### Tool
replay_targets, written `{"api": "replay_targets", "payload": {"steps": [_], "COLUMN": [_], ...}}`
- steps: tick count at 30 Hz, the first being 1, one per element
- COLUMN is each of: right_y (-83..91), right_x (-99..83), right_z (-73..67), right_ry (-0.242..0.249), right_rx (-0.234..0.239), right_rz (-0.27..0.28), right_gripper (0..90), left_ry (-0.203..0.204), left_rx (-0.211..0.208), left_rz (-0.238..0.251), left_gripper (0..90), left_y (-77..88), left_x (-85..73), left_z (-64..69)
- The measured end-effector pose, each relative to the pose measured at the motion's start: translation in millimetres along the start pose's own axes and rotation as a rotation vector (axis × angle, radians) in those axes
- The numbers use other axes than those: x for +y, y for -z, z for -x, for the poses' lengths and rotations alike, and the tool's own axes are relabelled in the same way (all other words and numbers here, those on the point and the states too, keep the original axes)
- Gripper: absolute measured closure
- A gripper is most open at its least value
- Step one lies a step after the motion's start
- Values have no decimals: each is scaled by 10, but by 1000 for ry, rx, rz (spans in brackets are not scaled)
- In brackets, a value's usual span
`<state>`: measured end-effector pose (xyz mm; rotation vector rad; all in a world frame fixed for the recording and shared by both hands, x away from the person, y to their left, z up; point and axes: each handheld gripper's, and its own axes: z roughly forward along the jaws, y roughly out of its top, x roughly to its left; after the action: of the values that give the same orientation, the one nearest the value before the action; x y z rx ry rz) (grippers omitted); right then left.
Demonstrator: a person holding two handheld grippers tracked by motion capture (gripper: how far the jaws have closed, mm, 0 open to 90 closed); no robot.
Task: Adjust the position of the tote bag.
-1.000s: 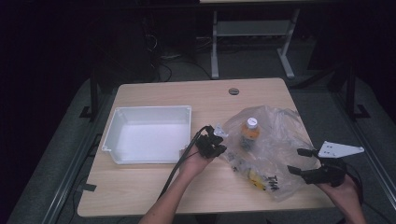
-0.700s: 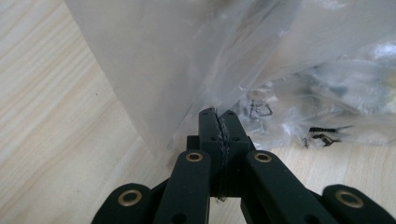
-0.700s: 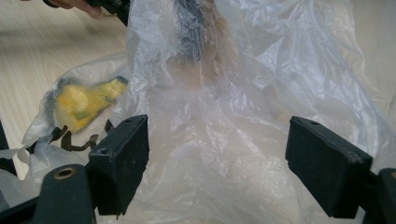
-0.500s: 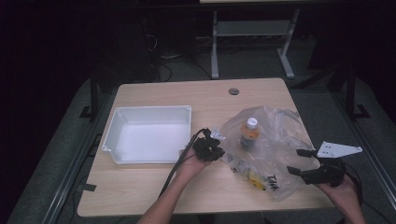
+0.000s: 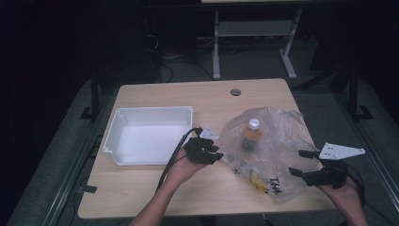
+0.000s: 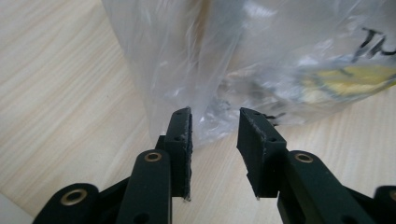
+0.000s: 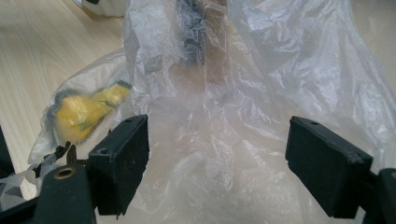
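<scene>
On the table (image 5: 141, 197), a clear plastic bag (image 5: 277, 141) lies right of the white bin (image 5: 150, 136). Left gripper (image 5: 217, 154), jaws just opening and apart, sits at its edge, gripping nothing; right gripper (image 5: 301, 163) gapes wide beside it.

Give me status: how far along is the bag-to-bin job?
Done: nothing visibly moved yet; the white bin has no contents I can see. In hand: the left tool has just been opening at the edge of the plastic bag, its pads off the film; the right tool stands open at the bag's other side. Left: the bottle and the yellow item remain inside the bag.
</scene>
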<state>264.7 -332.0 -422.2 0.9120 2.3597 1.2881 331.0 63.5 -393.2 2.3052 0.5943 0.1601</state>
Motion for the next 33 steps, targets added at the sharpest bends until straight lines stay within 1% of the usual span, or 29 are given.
{"api": "replay_targets", "payload": {"steps": [3, 5, 6, 8, 9, 10, 11, 12, 13, 14, 15, 16, 17, 21, 22, 23, 24, 25, 26, 27, 29, 31, 32, 33], "right_y": [-1, -1, -1, -2, -2, 0, 5, 8, 8, 15, 21, 24, 27, 28, 30, 33, 36, 39, 45, 52, 56, 53, 50, 47], "right_x": [7, 11, 12, 13, 13, 13, 12, 11, 11, 11, 10, 9, 9, 9, 8, 8, 9, 10, 11, 12, 13, 12, 9, 1], "right_z": [-2, -6, -9, -13, -16, -16, -15, -12, -12, -9, -7, -7, -6, 3, 5, 8, 10, 12, 8, 8, 4, 9, 13, 20], "right_ry": [0, 3, 1, 0, 7, 8, 6, 4, 4, 5, 4, 5, 5, 5, 5, 4, 4, 3, -3, 2, 0, 2, 3, -2], "right_rx": [-2, -2, -1, -2, -6, -8, -7, -5, -5, -8, -9, -9, -9, -12, -11, -12, -12, -10, -7, -10, -11, -12, -13, -11], "right_rz": [-2, 2, 1, -1, -7, -7, -6, -3, -3, -2, 1, 3, 4, 2, 5, 6, 6, 10, 14, 18, 17, 18, 15, 12], "right_gripper": [208, 208, 208, 208, 208, 208, 208, 208, 208, 208, 208, 208, 208, 208, 208, 208, 208, 208, 208, 208, 208, 208, 208, 208], "left_ry": [-20, -43, -43, -63, -74, -81, -83, -83, -82, -83, -83, -86, -76, -59, -59, -58, -53, -58, -58, -52, -43, -51, -45, -35], "left_rx": [-9, -10, -10, -11, -9, -10, -11, -11, -6, -4, -1, 1, -2, -14, -14, -17, -15, -10, -10, -19, -23, -21, -19, -39], "left_rz": [16, 24, 24, 34, 42, 53, 54, 54, 56, 54, 57, 51, 52, 46, 46, 21, 11, 0, 0, -24, -28, -32, -37, -31], "left_gripper": [616, 597, 587, 582, 561, 548, 537, 518, 518, 494, 442, 426, 405, 356, 351, 345, 343, 344, 346, 362, 405, 448, 448, 512], "left_y": [61, 96, 96, 124, 133, 141, 138, 138, 126, 114, 96, 75, 26, -92, -92, -153, -183, -213, -213, -265, -301, -315, -331, -348], "left_x": [108, 203, 203, 308, 360, 465, 516, 516, 565, 612, 652, 688, 743, 807, 807, 821, 818, 814, 814, 798, 789, 788, 786, 778], "left_z": [42, 72, 72, 99, 109, 117, 116, 116, 115, 108, 100, 87, 60, 13, 13, -7, -11, -24, -24, -33, -41, -51, -50, -58]}}
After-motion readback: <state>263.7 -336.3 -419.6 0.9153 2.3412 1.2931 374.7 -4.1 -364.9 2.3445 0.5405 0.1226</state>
